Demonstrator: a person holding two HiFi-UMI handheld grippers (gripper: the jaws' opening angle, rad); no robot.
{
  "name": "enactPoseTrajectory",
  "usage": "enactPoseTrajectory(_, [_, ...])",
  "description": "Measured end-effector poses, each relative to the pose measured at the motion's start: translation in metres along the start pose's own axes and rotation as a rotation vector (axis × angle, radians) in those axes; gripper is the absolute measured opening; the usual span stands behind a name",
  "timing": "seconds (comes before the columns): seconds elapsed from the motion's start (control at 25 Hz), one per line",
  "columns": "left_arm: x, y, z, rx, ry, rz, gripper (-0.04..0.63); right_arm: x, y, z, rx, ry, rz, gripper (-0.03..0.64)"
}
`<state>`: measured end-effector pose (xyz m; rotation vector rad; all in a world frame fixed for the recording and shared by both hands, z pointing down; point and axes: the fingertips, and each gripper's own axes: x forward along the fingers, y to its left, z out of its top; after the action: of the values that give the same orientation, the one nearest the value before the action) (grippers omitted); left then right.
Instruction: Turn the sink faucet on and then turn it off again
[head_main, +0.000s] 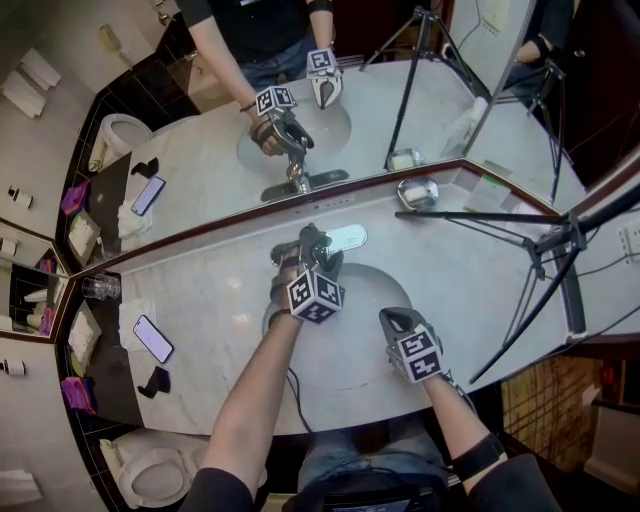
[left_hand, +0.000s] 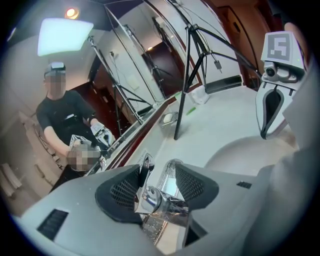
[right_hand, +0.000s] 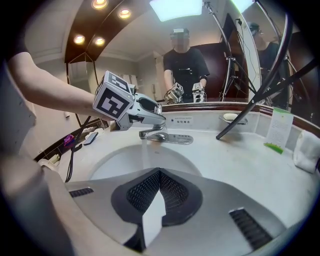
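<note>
The chrome faucet (head_main: 340, 239) stands behind the oval basin (head_main: 365, 292) in the white marble counter. My left gripper (head_main: 308, 245) reaches over it, and in the left gripper view its pads (left_hand: 120, 192) sit on either side of the chrome handle (left_hand: 150, 197), pressing on it. In the right gripper view a thin stream of water (right_hand: 144, 152) falls from the spout (right_hand: 150, 134) into the basin (right_hand: 120, 162). My right gripper (head_main: 393, 320) hovers over the basin's near right rim, shut (right_hand: 159, 192) and holding nothing.
A black tripod (head_main: 545, 250) straddles the counter's right side. A soap dish (head_main: 417, 192) sits by the mirror (head_main: 200, 160). At the left lie a phone (head_main: 153, 338) and a glass (head_main: 98, 288). A toilet (head_main: 155, 475) is below left.
</note>
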<state>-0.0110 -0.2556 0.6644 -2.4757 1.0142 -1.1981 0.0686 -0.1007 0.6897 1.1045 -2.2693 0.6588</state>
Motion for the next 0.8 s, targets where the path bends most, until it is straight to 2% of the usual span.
enactPoseTrajectory(0.8, [0.0,-0.01,-0.001,0.088,0.011,0.057,0.201,0.011,0.017,-0.003,-0.001,0.01,0.025,0.021])
